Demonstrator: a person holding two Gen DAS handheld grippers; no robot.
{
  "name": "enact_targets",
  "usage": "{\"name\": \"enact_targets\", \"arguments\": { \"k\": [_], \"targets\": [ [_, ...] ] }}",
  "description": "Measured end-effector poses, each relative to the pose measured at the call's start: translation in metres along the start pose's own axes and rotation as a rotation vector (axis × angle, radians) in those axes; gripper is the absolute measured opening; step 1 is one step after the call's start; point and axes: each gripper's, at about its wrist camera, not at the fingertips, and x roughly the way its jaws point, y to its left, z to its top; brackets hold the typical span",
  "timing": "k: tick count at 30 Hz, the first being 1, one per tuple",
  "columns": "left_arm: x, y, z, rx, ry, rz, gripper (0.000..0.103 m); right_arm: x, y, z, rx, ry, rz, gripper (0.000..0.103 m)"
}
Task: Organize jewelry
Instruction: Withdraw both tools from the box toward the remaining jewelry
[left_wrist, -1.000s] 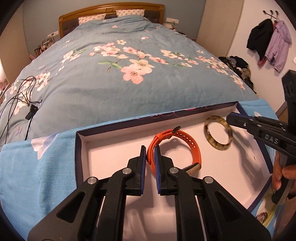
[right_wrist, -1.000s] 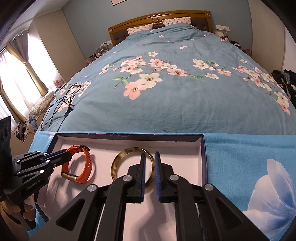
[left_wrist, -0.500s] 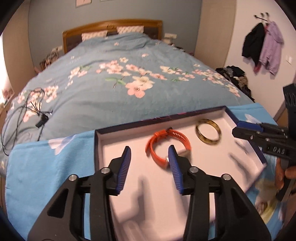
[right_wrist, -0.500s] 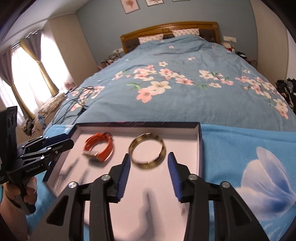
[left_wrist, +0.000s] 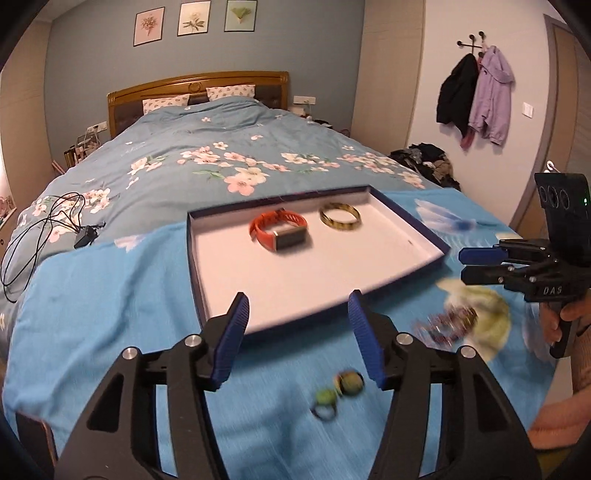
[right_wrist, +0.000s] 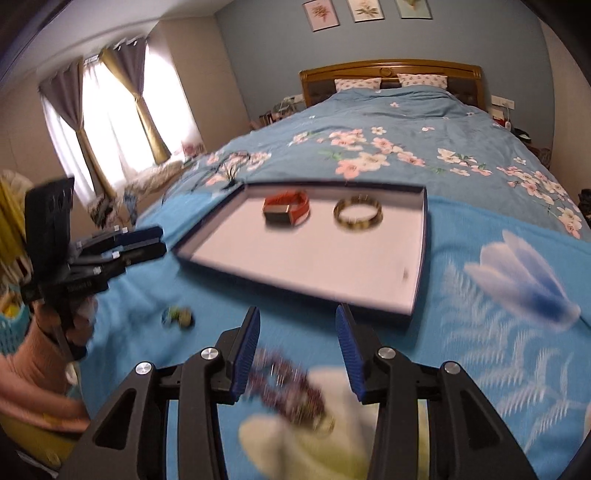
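"DAS" legible on right gripper (left_wrist: 466, 265) at right edge of left-wrist view. Left gripper (left_wrist: 297, 334) jaws opening, nothing between. Right jaws apart, beaded bracelet (right_wrist: 286, 387) blurred on cloth below. Orange watch (left_wrist: 279, 232) and bangle (left_wrist: 340, 216) in tray (left_wrist: 207, 295), centre frame. Window (right_wrist: 110, 122) only in right-wrist view.

Orange watch (left_wrist: 277, 233) and gold bangle (left_wrist: 340, 216) lie flat near tray's (left_wrist: 258, 295) far edge. Beaded bracelet (right_wrist: 286, 384) and two rings (left_wrist: 338, 391) lie on blanket, blurred.
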Motion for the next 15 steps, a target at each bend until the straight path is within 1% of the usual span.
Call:
{"name": "enact_targets", "arguments": {
  "k": [4,6,9,11,13,14,15],
  "targets": [
    [-0.014,-0.014,-0.023,-0.001,0.01,-0.02,0.056,0.005,0.006,-0.019,0.004,0.044,-0.014,0.038],
    [-0.018,-0.02,-0.031,0.001,0.015,-0.035,0.057,0.011,0.005,-0.023,0.017,0.06,-0.015,0.034],
    [-0.023,-0.032,-0.042,0.018,0.027,-0.044,0.059,0.019,0.006,-0.028,0.025,0.079,-0.039,0.032],
    [-0.027,-0.037,-0.051,0.022,0.038,-0.059,0.059,0.022,0.005,-0.028,0.03,0.084,-0.038,0.028],
    [-0.028,-0.041,-0.055,0.027,0.048,-0.07,0.06,0.022,0.005,-0.029,0.029,0.083,-0.039,0.019],
    [-0.03,-0.042,-0.058,0.028,0.053,-0.076,0.06,0.022,0.006,-0.029,0.029,0.085,-0.04,0.018],
    [-0.031,-0.044,-0.061,0.03,0.057,-0.078,0.06,0.023,0.006,-0.029,0.029,0.089,-0.044,0.012]
  ]
}}
